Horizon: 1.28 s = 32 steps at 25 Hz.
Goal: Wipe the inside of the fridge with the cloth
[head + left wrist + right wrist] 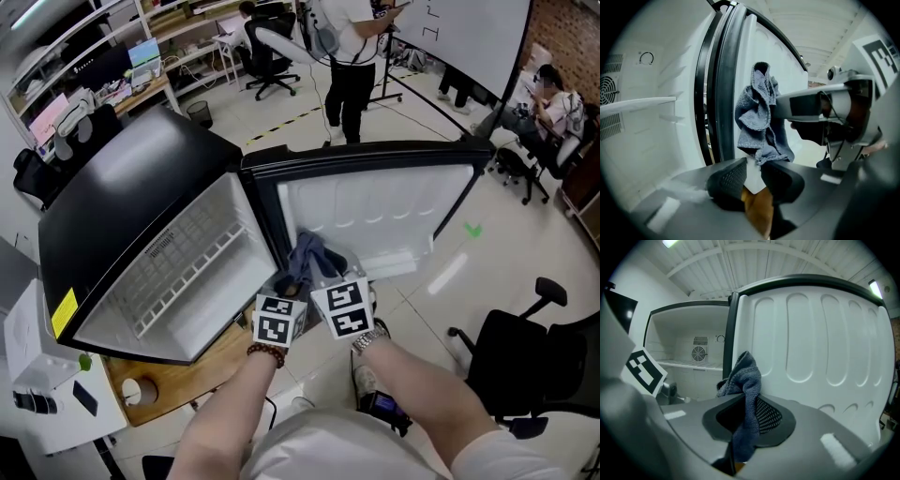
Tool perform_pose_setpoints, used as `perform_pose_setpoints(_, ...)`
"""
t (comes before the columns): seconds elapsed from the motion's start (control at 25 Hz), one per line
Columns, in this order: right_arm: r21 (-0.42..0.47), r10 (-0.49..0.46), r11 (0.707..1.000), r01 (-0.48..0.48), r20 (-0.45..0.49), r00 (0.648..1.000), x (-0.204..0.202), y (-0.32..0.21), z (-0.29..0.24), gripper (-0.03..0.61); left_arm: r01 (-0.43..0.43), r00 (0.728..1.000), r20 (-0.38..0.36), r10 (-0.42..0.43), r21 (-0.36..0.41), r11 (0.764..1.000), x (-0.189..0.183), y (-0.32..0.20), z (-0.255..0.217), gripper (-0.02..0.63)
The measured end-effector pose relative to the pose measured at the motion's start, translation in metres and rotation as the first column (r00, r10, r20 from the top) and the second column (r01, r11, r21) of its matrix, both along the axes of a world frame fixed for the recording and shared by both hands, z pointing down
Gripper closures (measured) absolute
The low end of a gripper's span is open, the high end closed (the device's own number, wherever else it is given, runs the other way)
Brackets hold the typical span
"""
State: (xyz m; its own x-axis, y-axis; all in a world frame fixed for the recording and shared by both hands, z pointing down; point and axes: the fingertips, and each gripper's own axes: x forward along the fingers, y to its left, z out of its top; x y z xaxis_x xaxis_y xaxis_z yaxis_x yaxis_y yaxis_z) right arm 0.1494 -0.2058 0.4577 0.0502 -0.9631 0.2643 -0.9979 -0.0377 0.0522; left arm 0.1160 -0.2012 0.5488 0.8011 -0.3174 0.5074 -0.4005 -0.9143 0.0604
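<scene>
the fridge stands open at left. its white inside shows a shelf and a round fan grille on the back wall. the left gripper sits by the fridge's front edge, released: its jaws stand apart with nothing pinched. just past them hangs the cloth, blue-grey and bunched, in front of the door near its hinge side. whether it touches the door i cannot tell. the right gripper, just right of the left one, is clenched on the cloth, which sticks up above its pads and trails below them. the door is swung wide to the right. a black chair stands at far right.
</scene>
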Motion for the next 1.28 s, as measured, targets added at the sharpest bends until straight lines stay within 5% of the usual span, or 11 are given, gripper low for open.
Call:
perform_pose_setpoints(0.72,-0.030,0.145,0.989,-0.146,-0.026,0.989,0.069,0.027,0.007,0.522,0.011,1.000,0.015,-0.011,0.011,1.000,-0.002,-0.002,0.001,0.522)
perform_pose_setpoints(1.28,-0.052,0.299,0.952,-0.301,-0.048,0.953,0.157,0.075,0.014,0.522,0.030,0.999,0.017,-0.031,0.022,0.999,-0.001,-0.002,-0.003,0.522)
